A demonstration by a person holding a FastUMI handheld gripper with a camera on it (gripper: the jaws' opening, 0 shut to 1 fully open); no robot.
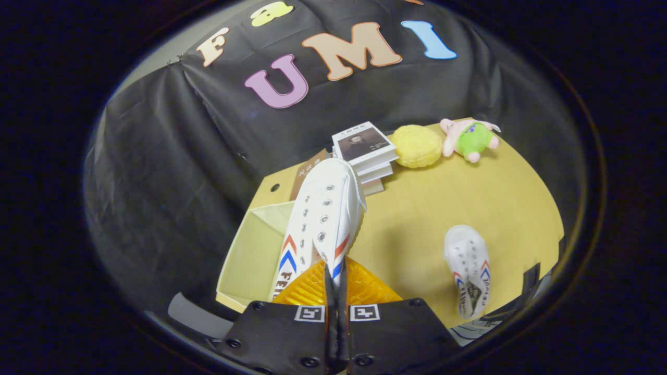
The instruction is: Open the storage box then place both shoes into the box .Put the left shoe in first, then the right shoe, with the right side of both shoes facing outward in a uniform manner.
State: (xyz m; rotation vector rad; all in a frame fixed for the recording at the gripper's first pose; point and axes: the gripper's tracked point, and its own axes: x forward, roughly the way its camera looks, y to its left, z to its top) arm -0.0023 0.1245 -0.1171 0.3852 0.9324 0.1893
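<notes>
My gripper (333,273) is shut on a white canvas shoe (323,208) with red and blue chevrons, pinching its heel edge. The shoe hangs raised, toe pointing away, over the right side of the open pale yellow storage box (250,255). The box looks empty inside where it shows. A second matching white shoe (468,268) lies on the tan table (443,198) to the right of my fingers, toe pointing away.
Beyond the held shoe a stack of books (365,148) lies on the table's far side. A yellow round plush (417,146) and a pink-and-green plush toy (470,138) sit to the right of the books. Black cloth walls the booth behind and to the left.
</notes>
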